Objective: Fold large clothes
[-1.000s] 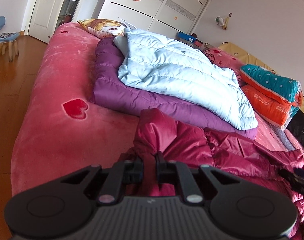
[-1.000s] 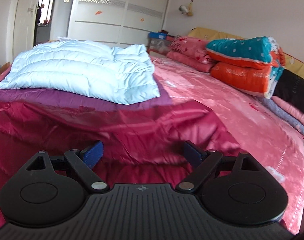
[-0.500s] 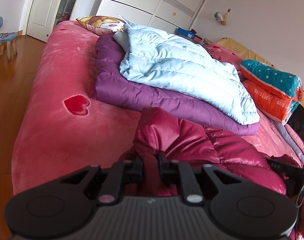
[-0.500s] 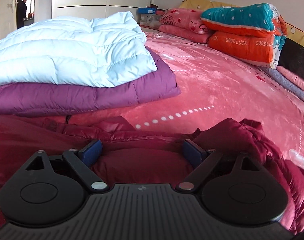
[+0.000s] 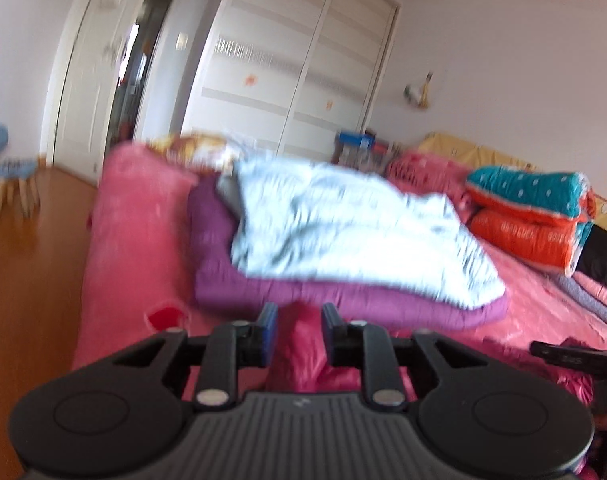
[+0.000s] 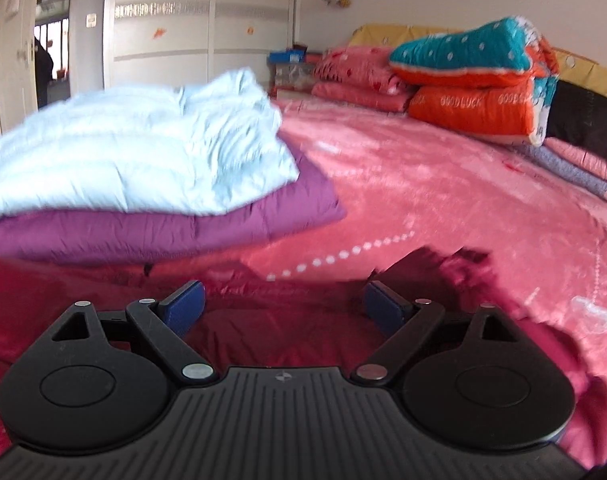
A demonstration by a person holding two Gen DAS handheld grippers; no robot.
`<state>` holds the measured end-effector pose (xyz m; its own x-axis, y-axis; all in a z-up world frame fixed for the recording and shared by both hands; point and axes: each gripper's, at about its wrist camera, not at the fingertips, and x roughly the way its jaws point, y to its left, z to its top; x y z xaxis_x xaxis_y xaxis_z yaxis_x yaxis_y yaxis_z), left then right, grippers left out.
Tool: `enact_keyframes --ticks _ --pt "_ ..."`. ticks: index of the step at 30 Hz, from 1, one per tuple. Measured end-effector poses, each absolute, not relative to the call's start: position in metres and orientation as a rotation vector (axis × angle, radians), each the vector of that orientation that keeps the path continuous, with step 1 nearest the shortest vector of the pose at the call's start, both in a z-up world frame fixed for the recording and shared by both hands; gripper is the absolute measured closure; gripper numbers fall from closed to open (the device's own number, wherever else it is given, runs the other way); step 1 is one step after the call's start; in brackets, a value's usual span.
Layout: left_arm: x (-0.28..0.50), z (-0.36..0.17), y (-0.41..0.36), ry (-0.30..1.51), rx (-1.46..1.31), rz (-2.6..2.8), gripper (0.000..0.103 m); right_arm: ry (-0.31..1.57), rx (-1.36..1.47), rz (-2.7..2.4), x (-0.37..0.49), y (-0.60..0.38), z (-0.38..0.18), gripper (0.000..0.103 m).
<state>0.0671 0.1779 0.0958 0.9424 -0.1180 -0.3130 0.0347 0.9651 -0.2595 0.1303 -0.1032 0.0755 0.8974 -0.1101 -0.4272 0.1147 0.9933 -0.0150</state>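
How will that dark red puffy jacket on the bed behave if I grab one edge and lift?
The dark red jacket looks floppy: it lies crumpled in soft folds, so the rest would likely sag. Its shiny shell suggests it may slip from a shallow pinch. The puffy quilting hints that it is light for its bulk.

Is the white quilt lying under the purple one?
No, the white quilt lies on top of the purple quilt.

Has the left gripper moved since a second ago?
Yes. The left gripper has risen away from the dark red puffy jacket, its tips now level with the purple quilt; its jaws have just been opening and grip nothing.
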Motion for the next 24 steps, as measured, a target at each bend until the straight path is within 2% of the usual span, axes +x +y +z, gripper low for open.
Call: enact_keyframes --ticks 2,5,14,19,24 --pt "0.061 0.104 0.173 0.283 -0.235 -0.078 0.066 0.409 0.01 -0.111 0.114 -0.11 0.089 0.0" --pt "0.053 0.115 0.161 0.219 -0.201 -0.131 0.056 0.388 -0.031 -0.111 0.089 -0.12 0.1 0.0" --pt "0.038 0.117 0.08 0.234 -0.085 -0.482 0.035 0.46 0.016 -0.105 0.048 -0.154 0.073 0.0" --pt "0.059 0.083 0.053 0.389 0.02 -0.484 0.035 0.51 -0.044 -0.102 0.057 -0.154 0.048 0.0" --pt "0.093 0.06 0.067 0.514 -0.055 -0.383 0.035 0.524 0.008 -0.108 0.07 -0.164 0.037 0.0"
